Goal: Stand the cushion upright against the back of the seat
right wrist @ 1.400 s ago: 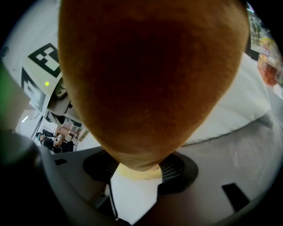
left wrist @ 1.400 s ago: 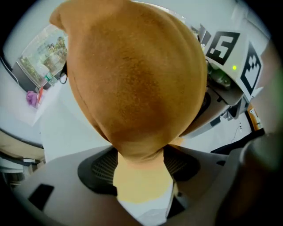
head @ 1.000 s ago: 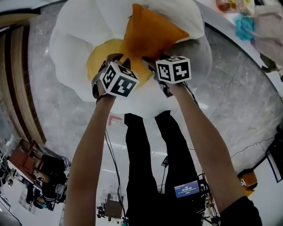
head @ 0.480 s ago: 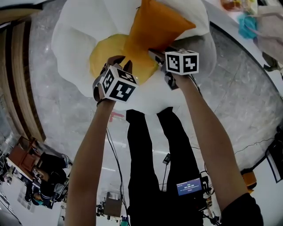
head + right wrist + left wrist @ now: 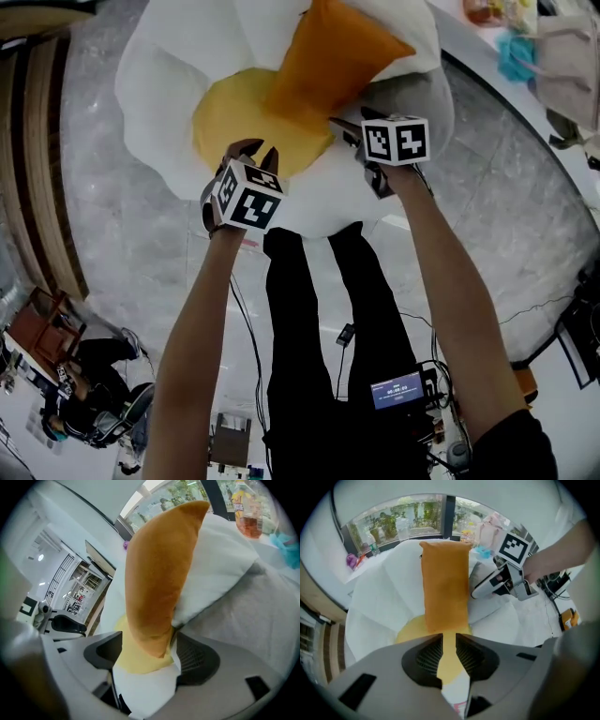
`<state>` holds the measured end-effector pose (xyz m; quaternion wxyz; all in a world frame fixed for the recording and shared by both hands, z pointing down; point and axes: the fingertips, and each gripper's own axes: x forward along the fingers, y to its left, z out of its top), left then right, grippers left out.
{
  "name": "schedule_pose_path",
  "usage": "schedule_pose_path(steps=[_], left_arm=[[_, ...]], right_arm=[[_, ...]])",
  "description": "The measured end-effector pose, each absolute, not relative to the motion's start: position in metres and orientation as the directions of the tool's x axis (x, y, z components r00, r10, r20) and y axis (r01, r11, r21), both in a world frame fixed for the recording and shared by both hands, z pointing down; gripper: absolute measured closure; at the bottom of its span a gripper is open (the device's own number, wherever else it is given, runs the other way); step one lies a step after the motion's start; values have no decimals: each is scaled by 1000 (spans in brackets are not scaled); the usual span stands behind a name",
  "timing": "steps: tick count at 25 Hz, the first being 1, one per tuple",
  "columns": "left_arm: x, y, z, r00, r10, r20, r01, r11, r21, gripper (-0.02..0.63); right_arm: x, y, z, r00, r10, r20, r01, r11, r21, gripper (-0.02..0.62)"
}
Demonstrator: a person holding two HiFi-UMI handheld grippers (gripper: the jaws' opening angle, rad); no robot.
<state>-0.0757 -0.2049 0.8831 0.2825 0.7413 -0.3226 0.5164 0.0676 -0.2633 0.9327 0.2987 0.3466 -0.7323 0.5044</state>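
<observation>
Polished grey stone floor point(image 5: 122, 244) surrounds a white flower-shaped seat point(image 5: 164, 84) with a yellow centre pad point(image 5: 225, 117). The orange cushion point(image 5: 328, 61) stands on its lower edge at the rear of that pad, near upright, its back resting against the white back petals. Left gripper point(image 5: 255, 152): jaws a narrow gap apart with nothing between them, only the yellow pad showing through. It sits short of the cushion's base and does not touch it. Right gripper point(image 5: 345, 129): jaws wide apart, straddling the cushion's lower corner (the fabric appears to lie against one pad and clear of the other), so no clamp is applied. Assessment: placement looks close to complete. To finish well, the right gripper should draw straight back along its own line, so that neither jaw drags the corner forward off the petals. The left gripper is well placed to nudge the base rearward if the cushion sags. Soft filling may slump once unsupported, so a check of the lean is advised before both grippers clear the seat.
</observation>
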Motion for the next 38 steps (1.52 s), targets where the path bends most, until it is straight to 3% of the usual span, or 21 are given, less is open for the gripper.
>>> schedule_pose_path(steps=[4,12,17,28,38], left_arm=[[-83,-150,873,341,-173,924,-853,-470,227,511],[-107,-35,833,411,-124,903,-872,-343,350,572],[-113,-26,763,521,-213,826,-848,-238,474,592],[-145,-40,581,663,-421,619,-741,-253,622,593],[-173,-3,466,715,-515,473,-683,-368,631,592]], right_arm=[[69,-222,914,-577,-155,802,-807,262,-530,235],[50,-150,845,-654,-93,751,-748,227,-624,236],[20,-109,774,-695,-85,714,-716,176,-676,236],[-41,-125,558,-776,-286,563,-631,362,-686,250],[-49,-110,405,-750,-431,501,-651,614,-447,261]])
